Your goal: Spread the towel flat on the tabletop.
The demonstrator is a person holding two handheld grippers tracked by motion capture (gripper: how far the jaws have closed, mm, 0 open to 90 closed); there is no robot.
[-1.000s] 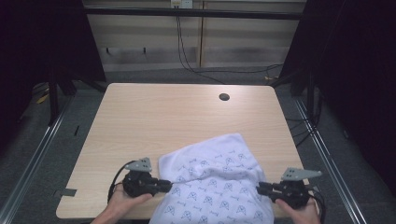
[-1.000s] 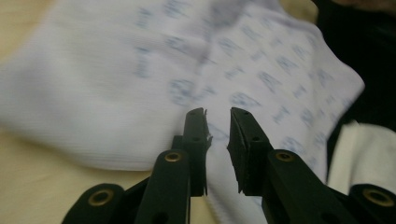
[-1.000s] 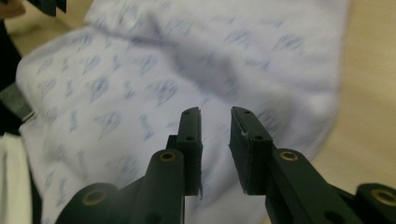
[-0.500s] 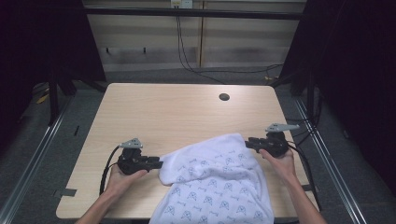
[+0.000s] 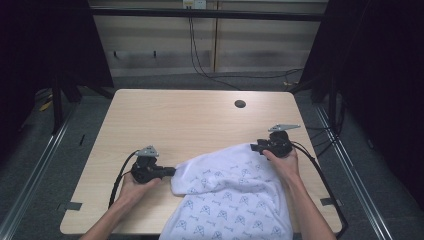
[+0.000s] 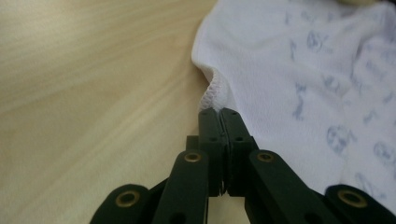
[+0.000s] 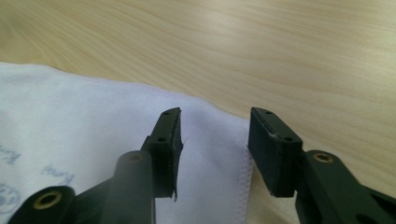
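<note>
A white cloth (image 5: 230,195) with a small blue print lies on the front half of the wooden table (image 5: 175,120) and hangs over its front edge. My left gripper (image 5: 172,171) lies low at the cloth's left edge. Its jaws have just been closing and are shut on the stitched hem (image 6: 211,95) at their tips, left gripper (image 6: 219,112). My right gripper (image 5: 254,146) is at the cloth's far right corner. Its jaws have just been opening and stand open, right gripper (image 7: 215,126), with the hemmed corner (image 7: 219,154) lying between and below them, untouched by the pads.
A dark round hole (image 5: 240,104) sits in the tabletop near the far edge. Bare wood stretches behind and to the left of the cloth. Cables (image 5: 200,60) hang behind the table, and dark floor rails run along both sides.
My right gripper has travelled from the table's front right up to the cloth's far right corner. My left gripper has shifted slightly farther from the front edge and stayed at the cloth's left edge.
</note>
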